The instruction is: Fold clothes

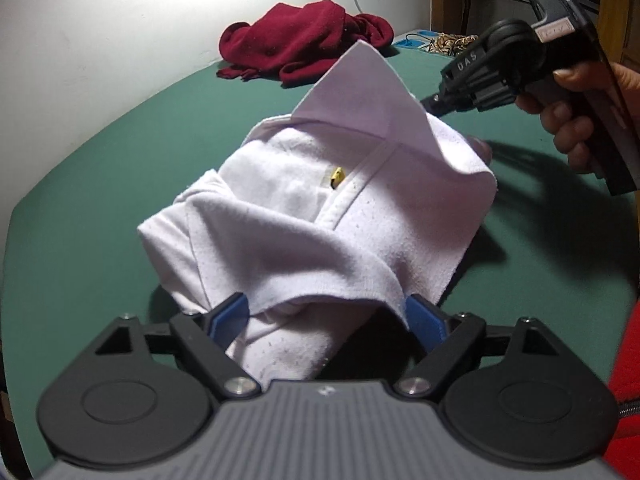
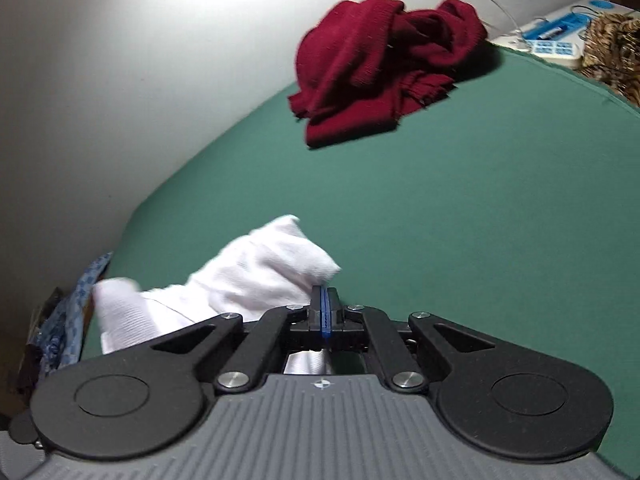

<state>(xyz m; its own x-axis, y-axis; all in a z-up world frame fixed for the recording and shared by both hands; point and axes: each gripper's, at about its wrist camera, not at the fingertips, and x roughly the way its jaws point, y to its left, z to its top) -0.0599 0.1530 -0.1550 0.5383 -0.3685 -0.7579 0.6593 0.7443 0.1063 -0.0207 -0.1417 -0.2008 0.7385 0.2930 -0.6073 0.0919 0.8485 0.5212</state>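
Note:
A white polo shirt (image 1: 280, 220), folded into a bundle, lies on the green table (image 1: 100, 200). My left gripper (image 1: 327, 316) is open at its near end. The blue pads (image 1: 230, 314) stand wide on either side of the bundle, and a ribbed hem drapes over them. A smooth flap (image 1: 360, 92) of the shirt stands raised at the far end. A hand (image 1: 572, 128) holds my right gripper (image 1: 430, 102) at that flap's right edge. In the right wrist view the right gripper (image 2: 325, 300) has its pads together, with the white cloth (image 2: 260, 264) at its tips.
A crumpled dark red garment (image 1: 296, 44) (image 2: 380, 68) lies at the back of the table by the white wall. A blue-and-white box (image 2: 560, 32) and a tiger-patterned item (image 2: 612, 52) sit past the far right corner. Blue patterned cloth (image 2: 76, 300) hangs off the left edge.

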